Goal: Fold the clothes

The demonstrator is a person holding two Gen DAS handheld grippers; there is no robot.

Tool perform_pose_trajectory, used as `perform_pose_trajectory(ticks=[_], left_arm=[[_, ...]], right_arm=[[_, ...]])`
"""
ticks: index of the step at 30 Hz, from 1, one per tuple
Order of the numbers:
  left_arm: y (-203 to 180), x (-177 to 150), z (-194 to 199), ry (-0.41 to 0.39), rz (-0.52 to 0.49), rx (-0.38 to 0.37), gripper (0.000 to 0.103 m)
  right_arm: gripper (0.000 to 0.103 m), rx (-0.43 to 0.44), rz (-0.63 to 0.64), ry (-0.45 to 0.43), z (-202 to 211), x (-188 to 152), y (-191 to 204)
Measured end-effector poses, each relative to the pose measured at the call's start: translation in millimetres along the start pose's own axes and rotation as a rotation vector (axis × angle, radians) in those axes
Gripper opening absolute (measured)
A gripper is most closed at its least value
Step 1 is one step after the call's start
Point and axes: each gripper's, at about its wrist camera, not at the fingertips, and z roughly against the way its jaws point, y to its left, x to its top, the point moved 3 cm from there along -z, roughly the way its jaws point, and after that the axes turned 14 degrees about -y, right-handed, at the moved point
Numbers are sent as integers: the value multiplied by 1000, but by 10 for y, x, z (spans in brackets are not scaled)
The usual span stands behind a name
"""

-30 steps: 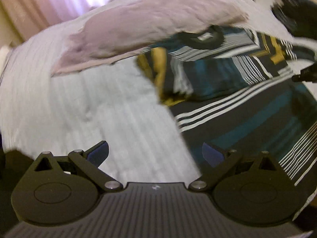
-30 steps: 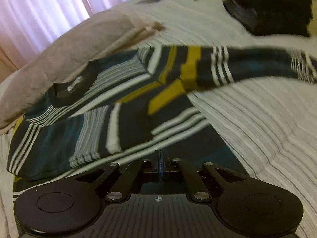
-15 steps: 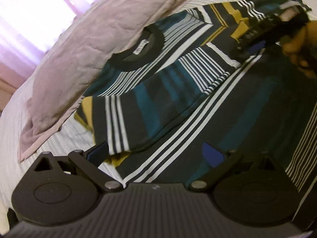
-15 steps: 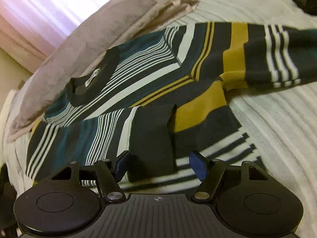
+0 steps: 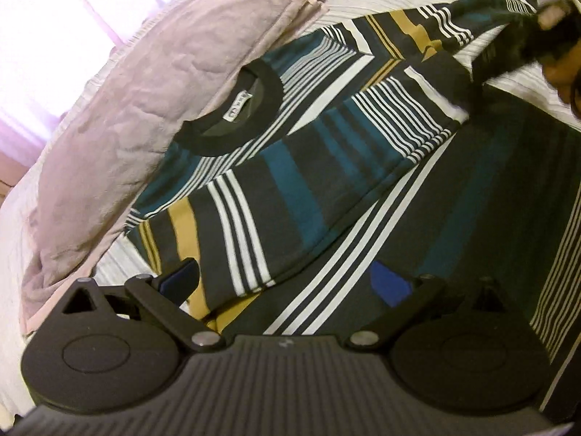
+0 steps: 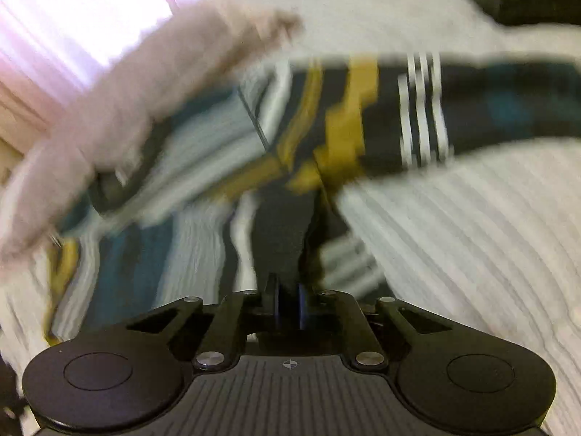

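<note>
Pale pink pillow (image 5: 120, 138) overlapping the collar side, white ribbed bed (image 6: 472, 239), striped sweater (image 5: 290, 181) with one sleeve folded across, left tongs (image 5: 287, 283) spread, right tongs (image 6: 288, 307) pinching sweater fabric.

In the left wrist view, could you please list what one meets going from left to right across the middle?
Bright curtain → pink pillow → sweater's black collar → sleeve folded across the sweater → hand at the right edge.
</note>
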Motion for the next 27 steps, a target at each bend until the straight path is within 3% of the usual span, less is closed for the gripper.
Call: perform_pose_trajectory(ticks=[1, 6, 9, 10, 12, 18, 23, 24, 25, 26, 27], left_arm=[[-17, 16, -17, 0, -5, -3, 99], [-88, 119, -57, -19, -16, -24, 99], [-176, 210, -123, -27, -24, -39, 99], [-210, 244, -146, -30, -27, -44, 99], [-305, 332, -202, -42, -32, -56, 99], [-664, 624, -436, -61, -85, -98, 99], [-940, 851, -588, -59, -119, -124, 99], [-990, 886, -604, -58, -127, -128, 99], [-1036, 913, -615, -58, -133, -134, 99], [-1076, 932, -626, -58, -140, -139, 99], [-1116, 950, -638, -58, -146, -145, 99]], right_arm=[[25, -2, 16, -6, -14, -25, -16], [26, -43, -25, -37, 191, -19, -185], [29, -105, -91, -88, 464, 61, -522], [50, -126, -113, -106, 555, 88, -635], [80, -198, -186, -173, 775, 229, -1003], [79, -345, -465, -357, 1069, 612, -2366], [79, -356, -743, -483, 1127, 709, -3231], [75, -338, -804, -510, 1136, 717, -3357], [59, -320, -845, -528, 1140, 730, -3450], [50, -300, -875, -539, 1129, 751, -3523], [32, -285, -892, -540, 1115, 771, -3567]])
